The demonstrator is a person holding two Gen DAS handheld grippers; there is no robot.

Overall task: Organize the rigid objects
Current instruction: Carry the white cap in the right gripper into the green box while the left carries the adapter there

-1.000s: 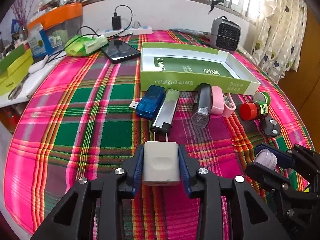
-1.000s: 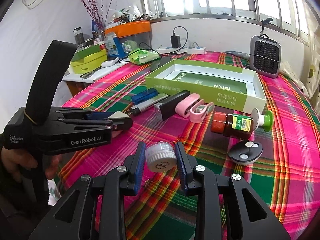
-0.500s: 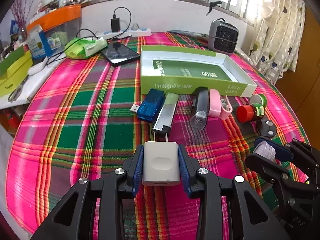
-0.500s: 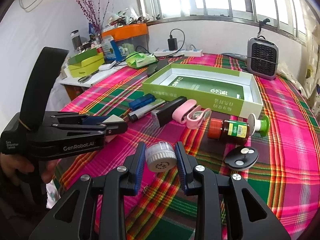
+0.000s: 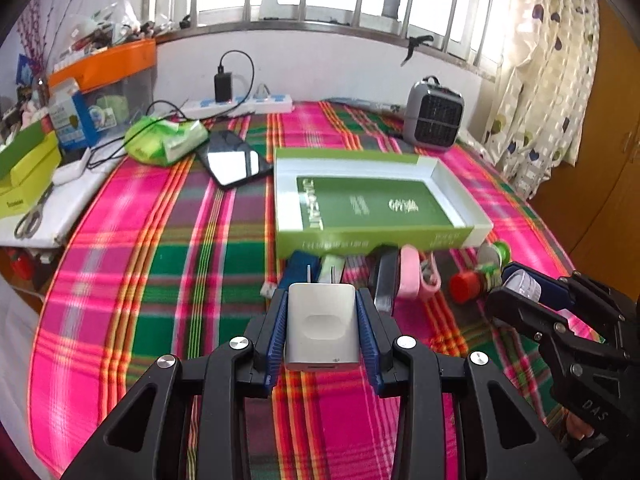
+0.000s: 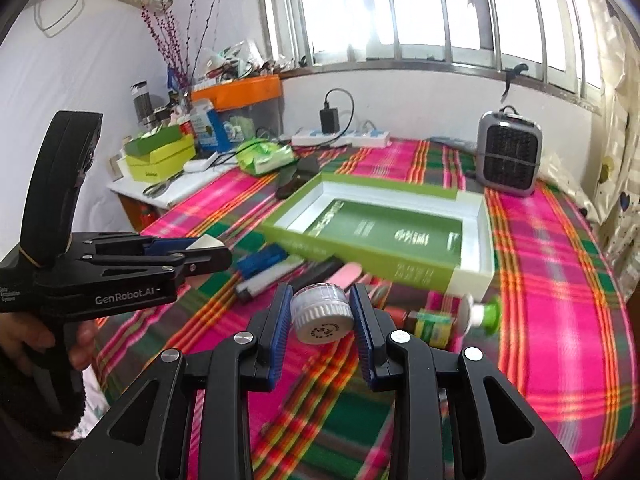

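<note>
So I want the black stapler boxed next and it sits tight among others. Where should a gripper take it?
Take the black stapler across its narrow width, coming down from above. It lies flat, long axis toward the green open box, with the pink clip close beside it, so fingers probably fit best at its near end.

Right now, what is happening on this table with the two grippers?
A person holds a gripper in each hand above a plaid tablecloth. The left gripper is shut on a white charger plug; the right gripper is shut on a small white round jar. Both are held in front of an open green box, which has nothing loose in it yet. Other small items lie in a row along its near side.
</note>
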